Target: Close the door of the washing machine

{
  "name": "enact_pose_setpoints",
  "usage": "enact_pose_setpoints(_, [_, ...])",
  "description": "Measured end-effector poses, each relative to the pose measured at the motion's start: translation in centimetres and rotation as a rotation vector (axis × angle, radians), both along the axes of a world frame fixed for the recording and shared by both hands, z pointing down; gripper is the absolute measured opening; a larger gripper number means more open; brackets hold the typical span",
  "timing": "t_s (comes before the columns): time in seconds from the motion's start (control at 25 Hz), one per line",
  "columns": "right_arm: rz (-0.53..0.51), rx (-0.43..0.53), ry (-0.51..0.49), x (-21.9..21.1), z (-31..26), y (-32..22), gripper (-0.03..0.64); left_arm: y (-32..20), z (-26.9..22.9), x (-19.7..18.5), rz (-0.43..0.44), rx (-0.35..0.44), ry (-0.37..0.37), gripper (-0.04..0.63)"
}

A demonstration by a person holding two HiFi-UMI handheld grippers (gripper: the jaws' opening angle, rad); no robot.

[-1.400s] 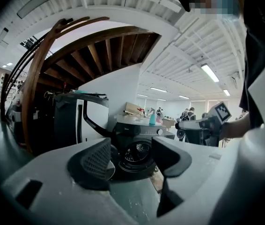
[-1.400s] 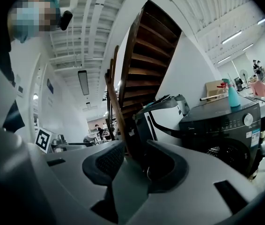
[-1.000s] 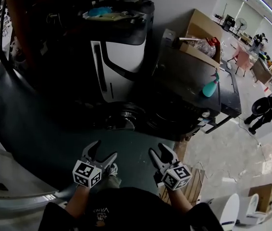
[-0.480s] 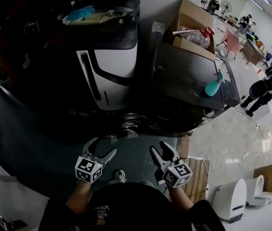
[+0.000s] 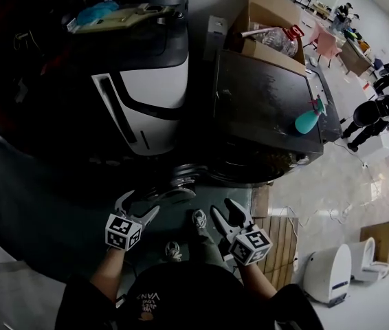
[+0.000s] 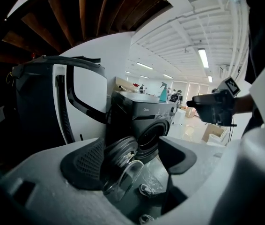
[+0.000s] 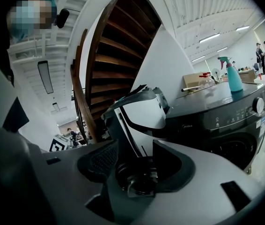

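The dark front-loading washing machine (image 5: 270, 108) stands right of centre in the head view. Its round door (image 5: 172, 183) hangs open to the left, the glass bowl facing out. My left gripper (image 5: 139, 203) is open just short of the door, which fills the gap ahead of its jaws (image 6: 121, 161), untouched. The drum opening (image 6: 153, 131) shows behind it. My right gripper (image 5: 225, 210) hovers to the right, its jaws opening with nothing gripped. In the right gripper view the door (image 7: 139, 179) lies ahead, beyond that gripper (image 7: 139, 165).
A white and black appliance (image 5: 139, 95) stands left of the machine. A teal spray bottle (image 5: 308, 120) and a cardboard box (image 5: 270, 26) sit on and behind its top. A wooden pallet (image 5: 277, 243) lies at right. The person's shoes (image 5: 199, 218) are below the door.
Both grippers have come forward and lower toward the open door, which now sits just beyond the left jaws. The door has not swung.
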State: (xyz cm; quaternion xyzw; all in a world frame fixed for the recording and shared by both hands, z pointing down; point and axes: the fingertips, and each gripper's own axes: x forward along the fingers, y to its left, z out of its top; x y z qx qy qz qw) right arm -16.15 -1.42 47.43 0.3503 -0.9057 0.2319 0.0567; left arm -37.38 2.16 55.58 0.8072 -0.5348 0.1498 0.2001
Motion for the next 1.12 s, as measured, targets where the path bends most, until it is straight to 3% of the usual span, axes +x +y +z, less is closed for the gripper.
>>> enact_pose_setpoints(0.32, [-0.088,-0.056,0.058,-0.8,2.2,-3.7,0.210,-4.8,4.3,-2.0,-0.019,-0.091,-0.054,0.365])
enact_pose_setpoints(0.64, [-0.140,-0.124,0.103,-0.9,4.6,-6.1,0.210,-8.8,10.3,-3.7,-0.022,-0.238,-0.128,0.367])
enact_pose_setpoints(0.84, [-0.146,-0.164,0.119,-1.1,5.9,-7.1,0.210,-10.2,14.3,-4.2,0.062,-0.348,-0.212,0.367])
enact_pose_setpoints(1.12, [-0.136,-0.186,0.119,-0.6,6.4,-7.0,0.210,-9.0,17.8,-3.1,0.264,-0.513,-0.331,0.372])
